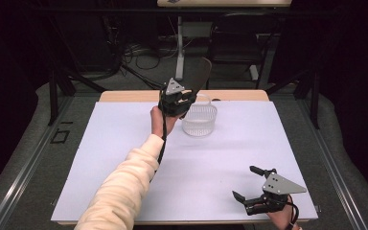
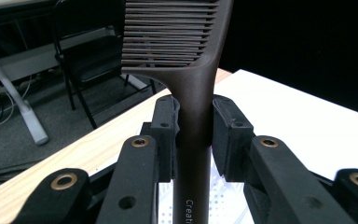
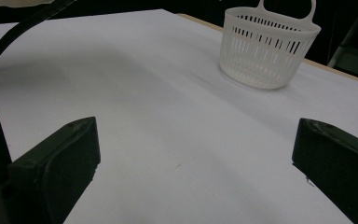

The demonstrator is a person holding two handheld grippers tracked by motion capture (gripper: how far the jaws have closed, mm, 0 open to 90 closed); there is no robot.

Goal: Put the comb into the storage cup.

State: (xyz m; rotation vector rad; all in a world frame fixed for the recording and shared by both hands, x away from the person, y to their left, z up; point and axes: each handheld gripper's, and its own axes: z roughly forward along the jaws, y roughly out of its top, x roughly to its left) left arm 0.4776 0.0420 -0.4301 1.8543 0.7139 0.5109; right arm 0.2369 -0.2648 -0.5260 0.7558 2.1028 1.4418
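My left gripper is raised at the far side of the table, shut on the handle of a dark brown comb. In the left gripper view the comb stands upright between the two pads, with its teeth at the top. Right below and beside it a white slotted basket stands on the white sheet; the basket looks empty in the right gripper view. Near the front right corner, my right gripper rests low with its jaws wide open and nothing between them.
A white sheet covers the wooden table, whose far edge runs just behind the basket. Beyond that edge stand a dark chair and a desk leg with cables on the floor.
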